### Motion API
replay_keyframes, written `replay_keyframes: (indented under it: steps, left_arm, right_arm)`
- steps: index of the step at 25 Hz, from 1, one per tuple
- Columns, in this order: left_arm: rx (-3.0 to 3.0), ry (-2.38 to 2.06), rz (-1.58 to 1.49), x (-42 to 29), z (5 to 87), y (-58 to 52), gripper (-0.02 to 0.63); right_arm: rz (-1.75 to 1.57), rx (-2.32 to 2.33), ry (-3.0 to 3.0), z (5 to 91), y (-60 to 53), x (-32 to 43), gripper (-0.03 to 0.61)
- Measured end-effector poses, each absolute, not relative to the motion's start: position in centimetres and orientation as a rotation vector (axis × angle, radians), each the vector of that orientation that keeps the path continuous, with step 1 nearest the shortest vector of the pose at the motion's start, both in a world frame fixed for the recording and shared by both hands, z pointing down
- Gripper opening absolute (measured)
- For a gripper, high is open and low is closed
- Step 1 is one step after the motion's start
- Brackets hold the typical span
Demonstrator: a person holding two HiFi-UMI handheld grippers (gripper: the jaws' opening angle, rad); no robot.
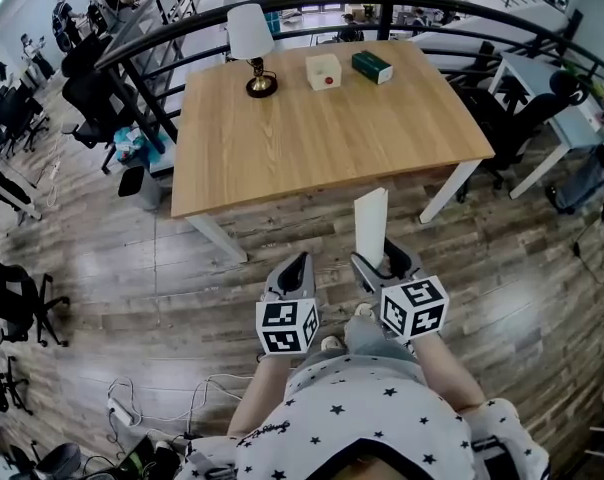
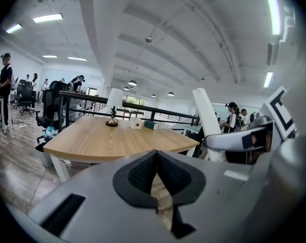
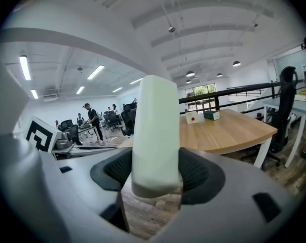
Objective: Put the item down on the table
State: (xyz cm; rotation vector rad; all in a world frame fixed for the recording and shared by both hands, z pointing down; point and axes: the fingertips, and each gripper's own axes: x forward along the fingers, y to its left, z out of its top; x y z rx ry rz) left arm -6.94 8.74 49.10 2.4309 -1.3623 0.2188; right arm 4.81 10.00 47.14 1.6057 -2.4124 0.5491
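Note:
A tall white rectangular block [image 1: 370, 223] stands upright between the pads of my right gripper [image 1: 382, 260], which is shut on its lower end. In the right gripper view the block [image 3: 154, 130] fills the middle, clamped by both black pads of the right gripper [image 3: 154, 172]. It is held in the air over the wooden floor, short of the near edge of the wooden table [image 1: 322, 138]. My left gripper [image 1: 300, 270] hangs beside it on the left, shut with nothing in it; in its own view the left gripper [image 2: 155, 161] has its pads meeting.
At the table's far end stand a white-shaded lamp [image 1: 252, 43], a white box with a red dot [image 1: 324, 71] and a dark green box [image 1: 372, 66]. A black railing [image 1: 402, 8] runs behind the table. Office chairs [image 1: 92, 98] stand left and right.

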Motion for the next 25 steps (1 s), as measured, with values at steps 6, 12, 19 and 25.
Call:
replay_keyframes:
  steps: [6,12,19,25]
  left_arm:
    - [2.417,-1.367,0.207,-7.6,49.3,7.8,0.011]
    - [2.398,-1.394,0.197,-7.8,49.3,5.0,0.011]
    - [2.391,-1.43,0.22,-7.7,49.8,-0.1,0.011]
    - [2.372,-1.449,0.227,-7.3,49.6,-6.0,0.011]
  right_arm:
    - [0.555,1.594,-2.423,47.0,8.9,4.2,0.276]
    - [0.566,1.572,-2.447,47.0,5.8,4.2,0.276]
    - [0.575,1.55,-2.483,47.5,-0.1,4.4,0.276]
    - [0.58,1.538,-2.485,47.4,-6.3,5.2,0.276]
